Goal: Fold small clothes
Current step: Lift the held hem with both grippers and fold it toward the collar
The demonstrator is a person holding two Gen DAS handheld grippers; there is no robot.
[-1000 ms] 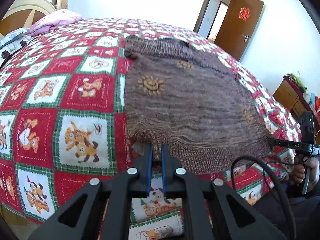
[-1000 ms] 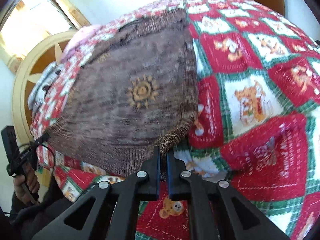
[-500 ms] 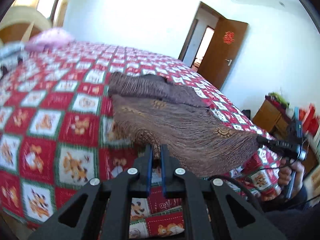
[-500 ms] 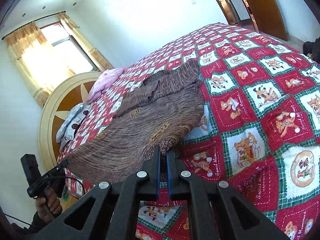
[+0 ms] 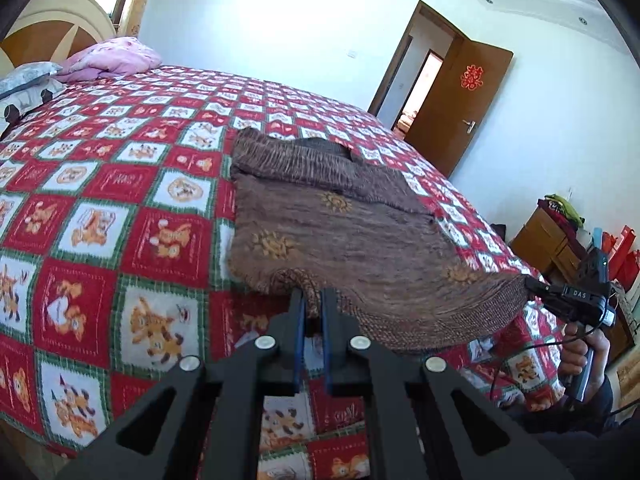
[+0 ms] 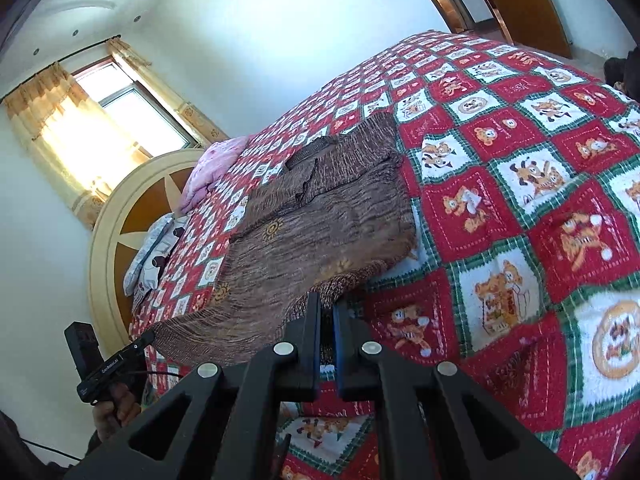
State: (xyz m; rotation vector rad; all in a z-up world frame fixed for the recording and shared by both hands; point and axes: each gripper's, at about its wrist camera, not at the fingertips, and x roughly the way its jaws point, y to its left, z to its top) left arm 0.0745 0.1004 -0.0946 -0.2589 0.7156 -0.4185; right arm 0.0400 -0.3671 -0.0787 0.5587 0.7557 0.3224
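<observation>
A small brown knitted sweater (image 5: 344, 232) with orange sun patterns lies on the red, white and green bear-patterned bedspread (image 5: 120, 208), its sleeves folded across the far end. My left gripper (image 5: 312, 300) is shut on the hem's near left corner and holds it off the bed. In the right wrist view the same sweater (image 6: 320, 220) stretches away, and my right gripper (image 6: 327, 308) is shut on the hem's near right corner, also raised. The hem hangs taut between both grippers. Each view shows the other gripper at the far hem corner, held by a hand.
A pink pillow (image 5: 108, 56) and a grey patterned pillow (image 5: 28, 80) lie by the rounded headboard (image 6: 120, 216). A brown door (image 5: 460, 100) stands open at the far right. A wooden cabinet (image 5: 552, 240) with bags stands beside the bed. A curtained window (image 6: 120, 120) is behind the headboard.
Both grippers have risen with the hem corners, lifting the sweater's near edge off the bedspread. Both views now tilt up and show more of the room.
</observation>
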